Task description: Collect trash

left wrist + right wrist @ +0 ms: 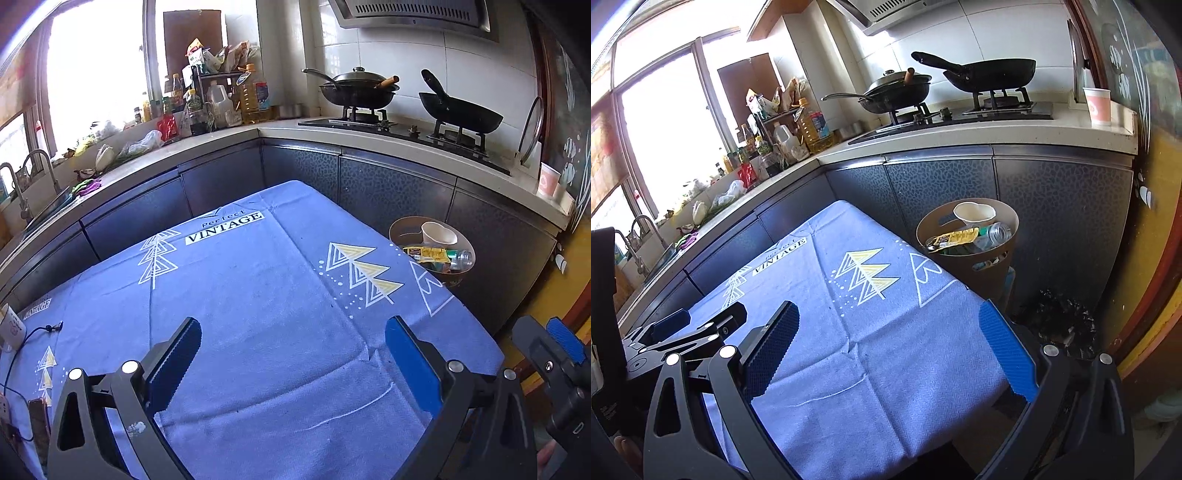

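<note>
Blue tablecloth lying bare under both tools. Brown bin sitting ahead-right of R fingers, holding paper cup, yellow wrapper, plastic bottle; all light, crushable, best pinched at rims/edges. L gripper & R gripper hanging wide apart, empty.

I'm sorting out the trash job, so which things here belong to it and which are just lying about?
Part of the job:
bin
paper cup
yellow wrapper
plastic bottle

Just lying about:
pans
oil bottle
pink cup
cable
</note>
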